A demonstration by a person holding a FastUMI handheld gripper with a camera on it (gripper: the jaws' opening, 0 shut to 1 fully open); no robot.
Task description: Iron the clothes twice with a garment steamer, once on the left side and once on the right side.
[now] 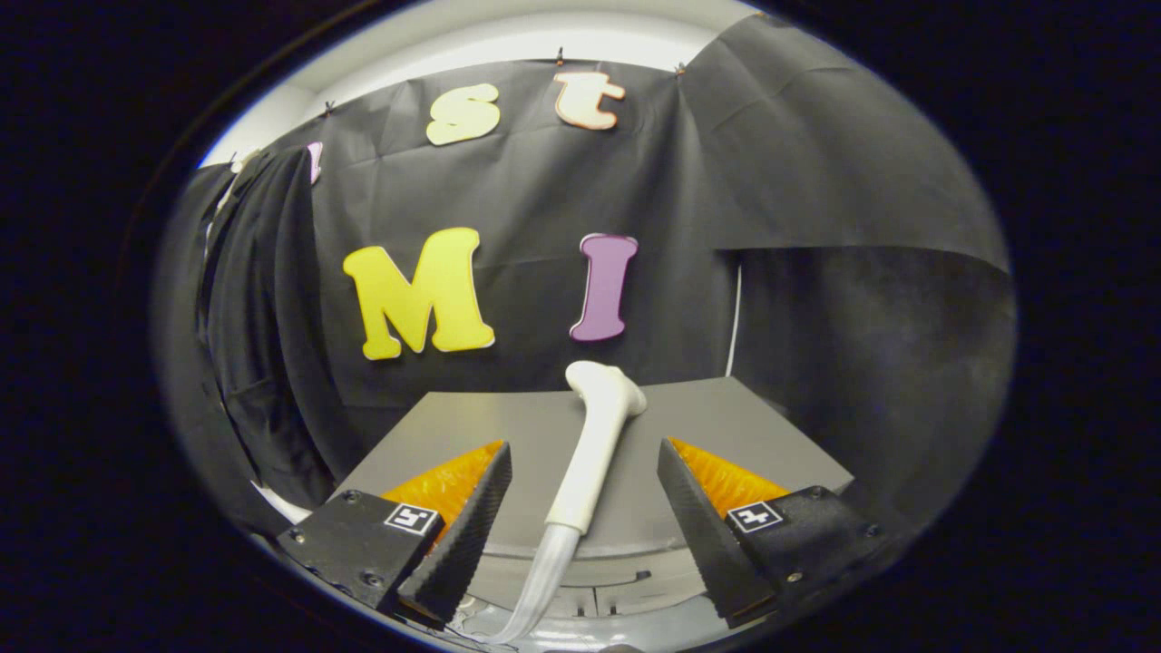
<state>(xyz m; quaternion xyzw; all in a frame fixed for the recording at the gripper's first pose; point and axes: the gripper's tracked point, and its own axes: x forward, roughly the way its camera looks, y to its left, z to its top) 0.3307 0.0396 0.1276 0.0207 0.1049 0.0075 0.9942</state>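
A white garment steamer (594,435) lies on a grey table (726,426), its head pointing away toward the booth wall and its handle running back toward me. A pale translucent hose (544,571) trails from the handle's end off the table's near edge. My gripper (585,531) is open, its two black ribbed fingers (467,526) standing wide apart on either side of the handle's rear end, neither touching it. Dark clothes (258,336) hang at the left, beyond the table's left edge.
The table's near edge curves just under the fingertips, with a lighter grey ledge (617,580) below it. Black cloth walls close in behind and on the right of the table.
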